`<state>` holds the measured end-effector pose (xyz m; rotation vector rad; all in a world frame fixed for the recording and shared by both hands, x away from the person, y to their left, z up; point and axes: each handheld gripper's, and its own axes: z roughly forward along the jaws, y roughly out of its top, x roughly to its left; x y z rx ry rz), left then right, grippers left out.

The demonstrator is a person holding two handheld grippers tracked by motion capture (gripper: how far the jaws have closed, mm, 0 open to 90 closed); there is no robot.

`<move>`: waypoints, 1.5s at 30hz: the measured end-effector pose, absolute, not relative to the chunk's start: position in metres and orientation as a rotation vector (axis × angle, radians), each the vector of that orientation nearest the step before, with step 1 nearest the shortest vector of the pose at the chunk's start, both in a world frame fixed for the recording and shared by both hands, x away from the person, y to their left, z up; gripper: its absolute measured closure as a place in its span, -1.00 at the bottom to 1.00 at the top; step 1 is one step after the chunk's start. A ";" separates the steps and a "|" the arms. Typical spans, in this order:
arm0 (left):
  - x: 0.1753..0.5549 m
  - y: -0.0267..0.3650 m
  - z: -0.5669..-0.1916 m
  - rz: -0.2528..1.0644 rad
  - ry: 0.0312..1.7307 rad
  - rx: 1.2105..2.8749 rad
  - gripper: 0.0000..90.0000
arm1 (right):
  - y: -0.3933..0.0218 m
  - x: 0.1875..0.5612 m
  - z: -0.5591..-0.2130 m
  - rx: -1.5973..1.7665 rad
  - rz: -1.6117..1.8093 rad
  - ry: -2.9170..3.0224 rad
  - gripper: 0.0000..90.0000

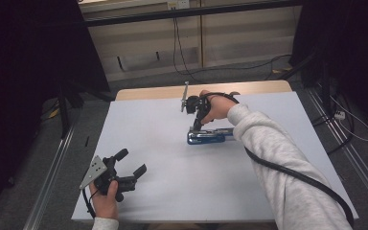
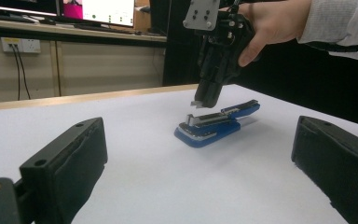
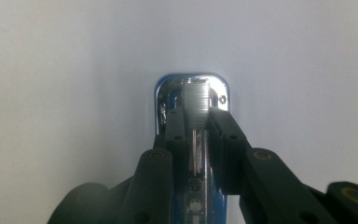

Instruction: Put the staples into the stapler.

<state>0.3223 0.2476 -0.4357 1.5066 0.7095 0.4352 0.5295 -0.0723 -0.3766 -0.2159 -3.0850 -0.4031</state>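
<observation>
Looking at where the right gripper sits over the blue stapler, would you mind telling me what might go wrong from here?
1. The right gripper comes down at one end of the blue stapler, so pressing off-centre could tip or skid it on the smooth white table.
2. The left gripper hangs open and apart, so nothing steadies the stapler.
</observation>
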 end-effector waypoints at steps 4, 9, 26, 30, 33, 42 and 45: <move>0.323 0.247 -0.436 0.426 0.705 1.511 -0.93 | -0.071 0.529 -0.379 -0.213 -0.393 -3.088 0.76; 0.323 0.247 -0.436 0.429 0.701 1.518 -0.93 | -0.071 0.529 -0.380 -0.226 -0.402 -3.083 0.76; 0.323 0.246 -0.437 0.430 0.707 1.520 -0.92 | -0.072 0.530 -0.385 -0.216 -0.390 -3.077 0.76; 0.323 0.247 -0.437 0.429 0.713 1.518 -0.92 | -0.073 0.530 -0.385 -0.214 -0.398 -3.076 0.76; 0.323 0.247 -0.437 0.429 0.708 1.521 -0.92 | -0.073 0.530 -0.386 -0.215 -0.381 -3.072 0.76; 0.323 0.247 -0.437 0.427 0.710 1.523 -0.92 | -0.073 0.531 -0.388 -0.213 -0.377 -3.081 0.76; 0.323 0.247 -0.437 0.428 0.710 1.523 -0.92 | -0.073 0.531 -0.388 -0.225 -0.382 -3.073 0.75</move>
